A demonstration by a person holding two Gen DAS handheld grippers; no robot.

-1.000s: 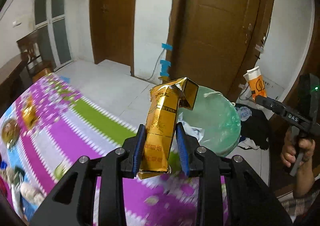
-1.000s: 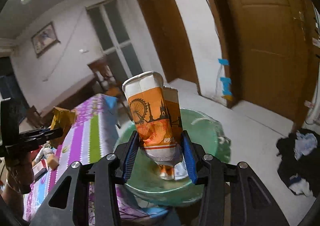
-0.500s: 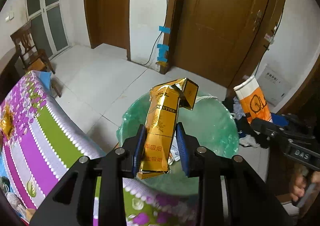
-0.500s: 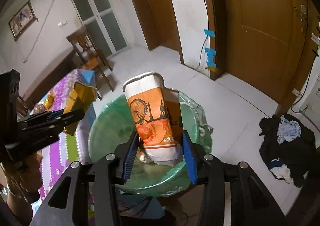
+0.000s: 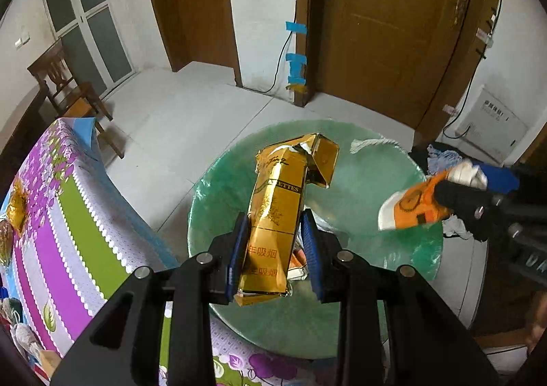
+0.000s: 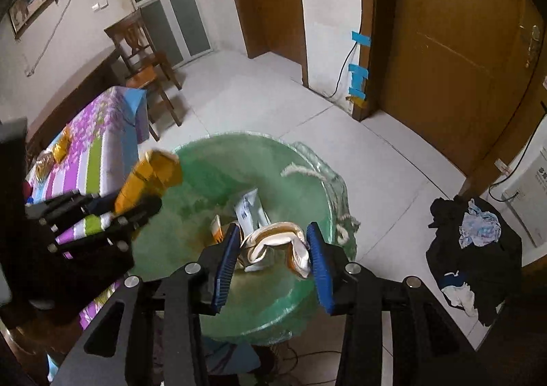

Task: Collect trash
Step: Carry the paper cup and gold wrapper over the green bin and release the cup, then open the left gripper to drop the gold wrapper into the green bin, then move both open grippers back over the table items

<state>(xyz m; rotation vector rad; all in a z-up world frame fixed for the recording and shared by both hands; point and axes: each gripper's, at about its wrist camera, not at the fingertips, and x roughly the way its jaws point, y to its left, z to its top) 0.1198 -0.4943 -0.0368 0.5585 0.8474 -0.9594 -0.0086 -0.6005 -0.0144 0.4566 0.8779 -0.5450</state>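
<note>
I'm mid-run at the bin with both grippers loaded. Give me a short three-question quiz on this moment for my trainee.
1. True or false: the left gripper is empty.
2. Relative to the green-lined bin, the gold carton is: A) resting on its bottom, B) held above its opening, C) far off to one side.
3. Fill in: the right gripper is shut on a crumpled orange and white ____.

Key
1. False: it is shut on the gold carton.
2. B
3. paper cup
</note>
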